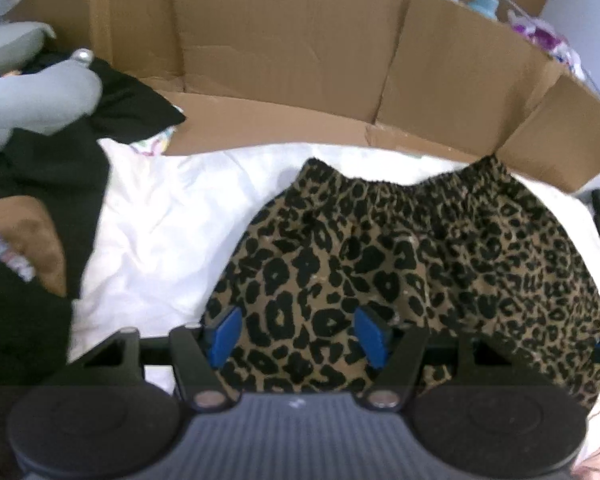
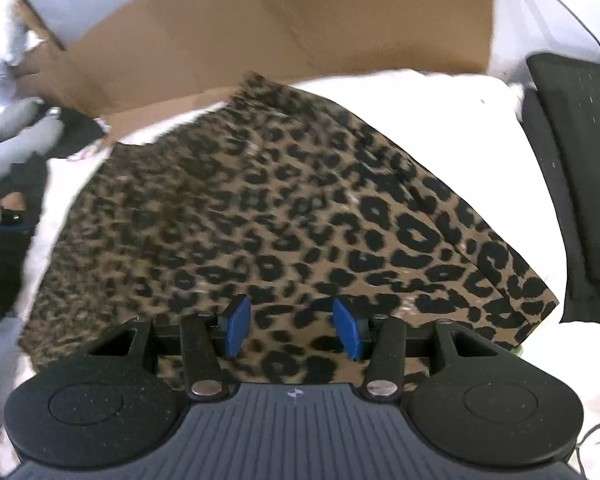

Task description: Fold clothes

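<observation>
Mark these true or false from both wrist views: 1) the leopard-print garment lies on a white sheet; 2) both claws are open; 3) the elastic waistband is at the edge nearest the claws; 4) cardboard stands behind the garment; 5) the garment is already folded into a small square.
1) True: the leopard-print garment lies on the white sheet.
2) True: the left claw and right claw both stand open over the fabric, with nothing pinched.
3) False: the gathered waistband is at the far edge.
4) True: cardboard stands behind it.
5) False: it lies spread out.
</observation>
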A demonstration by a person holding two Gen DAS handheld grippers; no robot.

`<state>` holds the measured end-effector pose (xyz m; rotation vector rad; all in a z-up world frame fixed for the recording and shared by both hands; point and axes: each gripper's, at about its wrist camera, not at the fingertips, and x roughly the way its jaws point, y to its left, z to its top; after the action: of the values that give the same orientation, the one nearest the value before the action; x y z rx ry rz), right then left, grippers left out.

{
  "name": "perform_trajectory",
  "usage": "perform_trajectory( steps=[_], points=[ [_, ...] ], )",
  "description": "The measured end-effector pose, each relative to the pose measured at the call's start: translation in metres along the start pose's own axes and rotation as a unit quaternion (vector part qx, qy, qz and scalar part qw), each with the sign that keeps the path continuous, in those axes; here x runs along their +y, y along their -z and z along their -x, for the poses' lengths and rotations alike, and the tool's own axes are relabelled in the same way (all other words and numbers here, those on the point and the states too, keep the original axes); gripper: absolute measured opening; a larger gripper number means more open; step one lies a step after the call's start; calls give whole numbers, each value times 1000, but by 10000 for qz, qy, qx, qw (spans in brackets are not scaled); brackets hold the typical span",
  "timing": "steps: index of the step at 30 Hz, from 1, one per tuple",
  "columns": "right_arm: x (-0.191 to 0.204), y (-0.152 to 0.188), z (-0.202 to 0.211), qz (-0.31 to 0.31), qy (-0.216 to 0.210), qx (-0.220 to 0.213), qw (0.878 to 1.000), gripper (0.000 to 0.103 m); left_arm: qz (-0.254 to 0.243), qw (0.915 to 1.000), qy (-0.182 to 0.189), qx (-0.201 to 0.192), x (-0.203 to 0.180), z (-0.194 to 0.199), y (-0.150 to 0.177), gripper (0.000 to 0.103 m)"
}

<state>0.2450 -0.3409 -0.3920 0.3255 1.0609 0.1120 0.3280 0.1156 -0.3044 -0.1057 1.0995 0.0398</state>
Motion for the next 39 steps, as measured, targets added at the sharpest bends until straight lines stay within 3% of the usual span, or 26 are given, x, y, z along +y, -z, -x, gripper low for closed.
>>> perform_trajectory(
  steps=[4,9,11,13,15,19,24,26,28,32,35,36,38,39],
  points=[
    [-9,7,-20,246,146,23,9996,53,-27,9999,-139,44,0,-22,7,66],
    [-27,19,-34,470,142,-222,9985,52,-252,9997,-10,41,0,-44,22,66],
    [-27,20,-31,644,256,-308,9971,52,-121,9999,62,-23,3,-49,27,66],
    [-33,17,-29,534,494,-418,9965,52,9,9999,108,-90,6,-53,31,66],
    [-43,15,-29,335,476,-491,9971,51,31,9999,63,-150,8,-55,34,66],
    [-46,9,-29,521,731,-533,9945,48,19,9997,44,-239,9,-51,37,66],
    [-61,-6,-31,454,809,-508,9944,24,35,9994,53,-354,13,-44,37,66],
    [-66,-12,-32,447,942,-458,9935,4,56,9993,54,-365,14,-42,38,66],
    [-72,-16,-31,419,910,-419,9941,4,76,9992,54,-376,15,-40,38,66],
    [-72,-20,-18,467,1538,-547,9855,8,57,9991,35,-428,15,-35,42,66],
    [-82,-19,0,381,1386,-558,9880,12,51,9991,33,-418,15,-33,45,66],
    [-83,-18,6,450,1355,-566,9881,17,47,9992,32,-406,15,-32,45,66],
    [-83,-13,14,658,1317,-604,9873,48,10,9993,17,-381,15,-31,47,66],
    [-82,-10,17,741,1331,-632,9863,52,-13,9993,11,-373,15,-30,47,66]
  ],
)
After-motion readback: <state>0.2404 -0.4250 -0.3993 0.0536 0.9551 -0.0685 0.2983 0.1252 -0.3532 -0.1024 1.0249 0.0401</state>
